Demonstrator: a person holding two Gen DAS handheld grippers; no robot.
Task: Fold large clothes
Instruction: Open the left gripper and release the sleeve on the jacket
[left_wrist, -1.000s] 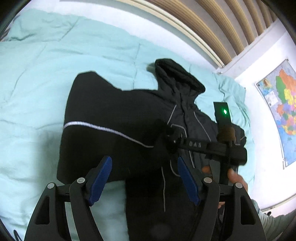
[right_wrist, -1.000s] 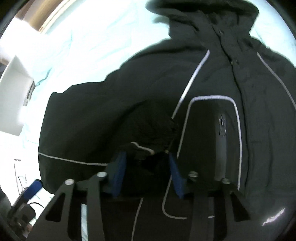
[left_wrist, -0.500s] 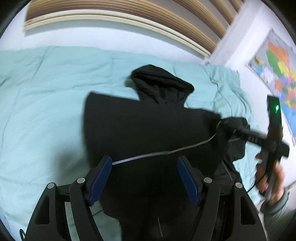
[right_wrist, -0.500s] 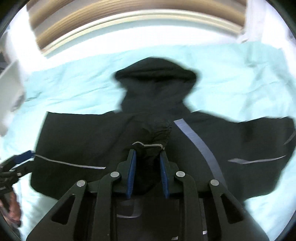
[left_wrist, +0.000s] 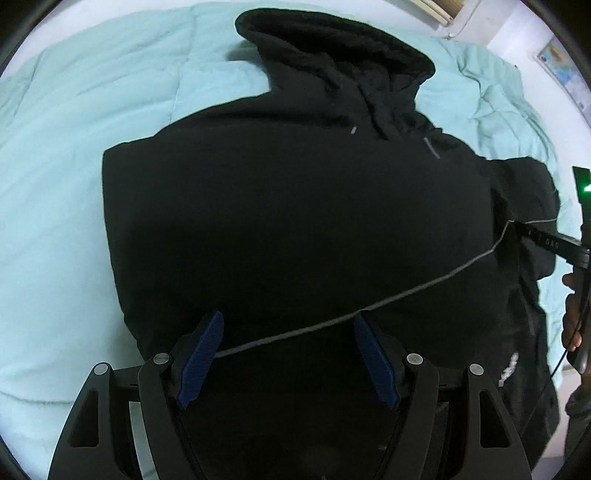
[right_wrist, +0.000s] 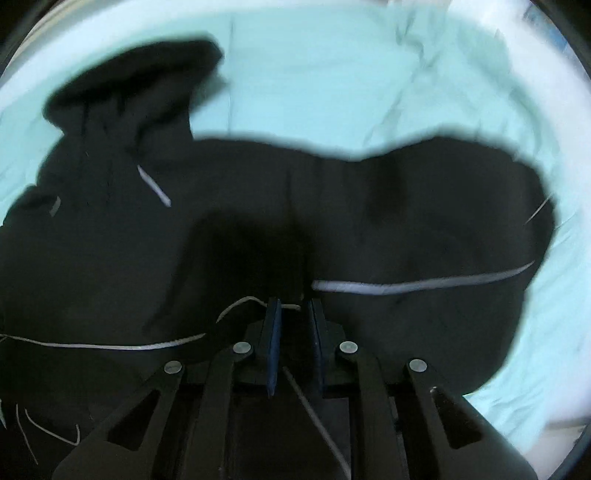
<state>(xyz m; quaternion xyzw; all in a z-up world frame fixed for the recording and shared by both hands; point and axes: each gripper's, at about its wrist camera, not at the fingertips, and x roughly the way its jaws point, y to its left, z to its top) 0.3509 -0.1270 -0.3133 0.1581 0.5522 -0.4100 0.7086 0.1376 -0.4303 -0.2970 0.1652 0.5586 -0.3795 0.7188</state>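
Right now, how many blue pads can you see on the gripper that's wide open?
2. On the left hand-held gripper, one blue pad is on the left finger and one on the right, above the black jacket.

Black hooded jacket (left_wrist: 295, 221), grey piping, spread on bed

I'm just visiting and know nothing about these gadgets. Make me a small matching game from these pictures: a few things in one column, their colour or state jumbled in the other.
Things:
1. jacket
2. bedcover
3. left gripper
4. right gripper

States:
A. pale teal
B. pinching black fabric
C. black with thin pale stripes
D. jaws wide apart

Pairs: 1-C, 2-A, 3-D, 4-B
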